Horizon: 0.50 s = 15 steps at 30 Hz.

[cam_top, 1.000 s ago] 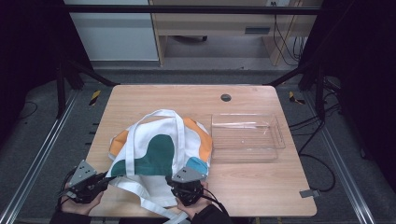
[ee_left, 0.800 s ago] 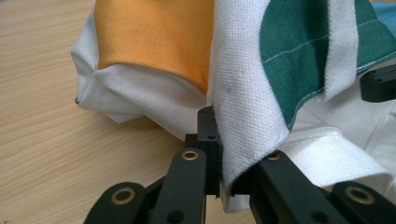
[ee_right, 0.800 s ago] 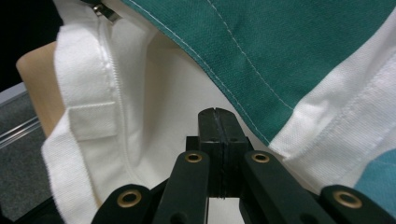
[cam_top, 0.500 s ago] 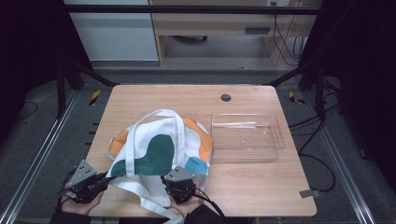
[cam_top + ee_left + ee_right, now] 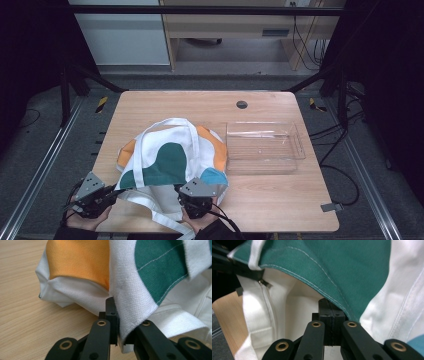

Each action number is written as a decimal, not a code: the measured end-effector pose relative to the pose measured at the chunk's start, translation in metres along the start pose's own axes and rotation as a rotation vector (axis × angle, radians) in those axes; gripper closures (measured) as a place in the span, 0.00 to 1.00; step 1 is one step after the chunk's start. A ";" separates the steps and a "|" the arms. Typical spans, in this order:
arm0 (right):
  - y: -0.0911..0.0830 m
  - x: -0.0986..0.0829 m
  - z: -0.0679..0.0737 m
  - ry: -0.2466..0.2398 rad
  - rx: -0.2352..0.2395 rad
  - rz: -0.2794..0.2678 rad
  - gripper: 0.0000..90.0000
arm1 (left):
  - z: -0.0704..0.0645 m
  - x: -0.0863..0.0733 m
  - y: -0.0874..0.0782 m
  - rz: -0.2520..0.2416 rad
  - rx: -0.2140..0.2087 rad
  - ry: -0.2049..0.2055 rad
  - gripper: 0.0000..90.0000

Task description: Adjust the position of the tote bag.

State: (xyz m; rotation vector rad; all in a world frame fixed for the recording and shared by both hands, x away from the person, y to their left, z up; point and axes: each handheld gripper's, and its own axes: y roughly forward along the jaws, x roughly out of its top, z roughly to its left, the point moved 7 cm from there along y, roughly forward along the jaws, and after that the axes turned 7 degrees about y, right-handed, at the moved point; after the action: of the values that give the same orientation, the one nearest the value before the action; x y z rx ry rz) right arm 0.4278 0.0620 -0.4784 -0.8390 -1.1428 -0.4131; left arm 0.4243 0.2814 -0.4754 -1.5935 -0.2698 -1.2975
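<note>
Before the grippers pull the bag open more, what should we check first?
1. Left gripper pinching the tote bag edge: ok, white fabric sits between its jaws.
2. Right gripper holding the green hem: ok, its jaws look closed on it.
3. Bag resting on the table: ok.
4. Clear tray out of the way: ok, though the bag's right edge lies close beside it.
5. Loose strap at the near edge free of the grippers: cannot tell.
</note>
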 end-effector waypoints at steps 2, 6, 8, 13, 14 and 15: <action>-0.003 0.007 0.000 -0.005 0.003 -0.011 1.00 | 0.000 0.000 0.000 0.000 -0.001 0.001 0.94; -0.011 0.022 -0.003 -0.007 0.009 -0.040 1.00 | -0.002 0.001 0.001 -0.002 -0.007 0.008 0.94; -0.013 0.027 -0.004 -0.010 0.008 -0.048 1.00 | -0.003 0.001 0.001 -0.002 -0.008 0.011 0.94; -0.016 0.029 -0.009 -0.016 0.004 -0.044 1.00 | -0.004 0.001 0.001 -0.002 -0.016 0.013 0.94; -0.016 0.029 -0.010 -0.019 0.004 -0.046 1.00 | -0.004 0.001 0.001 0.000 -0.017 0.016 0.94; -0.016 0.030 -0.009 -0.014 0.006 -0.047 1.00 | -0.004 0.001 0.002 0.001 -0.017 0.017 0.94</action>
State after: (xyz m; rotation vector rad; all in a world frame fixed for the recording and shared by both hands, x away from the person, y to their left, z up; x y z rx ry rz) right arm 0.4343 0.0480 -0.4465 -0.8119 -1.1778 -0.4426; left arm 0.4236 0.2773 -0.4756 -1.5957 -0.2483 -1.3155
